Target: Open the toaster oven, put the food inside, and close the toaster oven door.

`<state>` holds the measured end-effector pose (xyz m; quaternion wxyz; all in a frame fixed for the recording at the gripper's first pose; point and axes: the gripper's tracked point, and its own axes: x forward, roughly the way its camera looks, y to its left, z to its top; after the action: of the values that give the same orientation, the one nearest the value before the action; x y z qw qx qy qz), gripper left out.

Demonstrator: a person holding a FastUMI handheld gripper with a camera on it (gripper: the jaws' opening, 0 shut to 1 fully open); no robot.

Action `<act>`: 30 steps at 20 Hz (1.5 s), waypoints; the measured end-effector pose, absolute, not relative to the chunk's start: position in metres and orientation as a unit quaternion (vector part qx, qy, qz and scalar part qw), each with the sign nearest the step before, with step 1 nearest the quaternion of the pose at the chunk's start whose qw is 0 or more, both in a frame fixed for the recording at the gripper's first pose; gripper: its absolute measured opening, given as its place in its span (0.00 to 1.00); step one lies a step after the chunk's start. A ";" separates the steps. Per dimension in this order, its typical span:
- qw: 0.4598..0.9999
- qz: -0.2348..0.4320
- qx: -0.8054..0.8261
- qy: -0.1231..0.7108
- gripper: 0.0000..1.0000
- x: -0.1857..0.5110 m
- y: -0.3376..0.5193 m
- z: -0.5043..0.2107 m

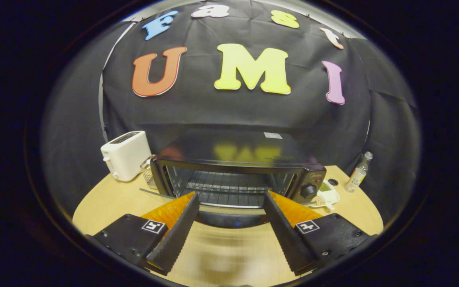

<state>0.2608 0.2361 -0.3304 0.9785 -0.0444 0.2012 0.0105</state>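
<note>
The toaster oven (pixel 237 175) stands at the back edge of the bench (pixel 106 199), door down. The gripper (pixel 229 233) has its jaws apart, empty. The oven looks heavy and stiff; I would take its door by the front rim.

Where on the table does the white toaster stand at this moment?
In the gripper view, the white toaster stands on the table's far left side, just left of the toaster oven, beyond the open fingers.
</note>
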 end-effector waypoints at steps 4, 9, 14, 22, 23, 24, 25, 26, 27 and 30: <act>0.974 0.015 -0.054 0.219 1.00 0.236 0.234 -0.350; 0.963 0.025 -0.056 0.262 1.00 0.207 0.232 -0.388; 0.942 0.032 -0.047 0.329 1.00 0.186 0.226 -0.447; 0.935 0.053 -0.062 0.346 1.00 0.185 0.227 -0.469; 0.936 0.058 -0.062 0.343 1.00 0.186 0.227 -0.466; 0.937 0.063 -0.061 0.339 1.00 0.185 0.227 -0.462; 0.936 0.067 -0.064 0.339 1.00 0.186 0.225 -0.458; 0.938 0.068 -0.068 0.333 1.00 0.185 0.219 -0.450; 0.940 0.067 -0.072 0.326 1.00 0.186 0.213 -0.439; 0.947 0.059 -0.095 0.302 1.00 0.186 0.183 -0.406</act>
<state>0.1855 0.1831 -0.4058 0.9469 -0.0946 0.3016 0.0588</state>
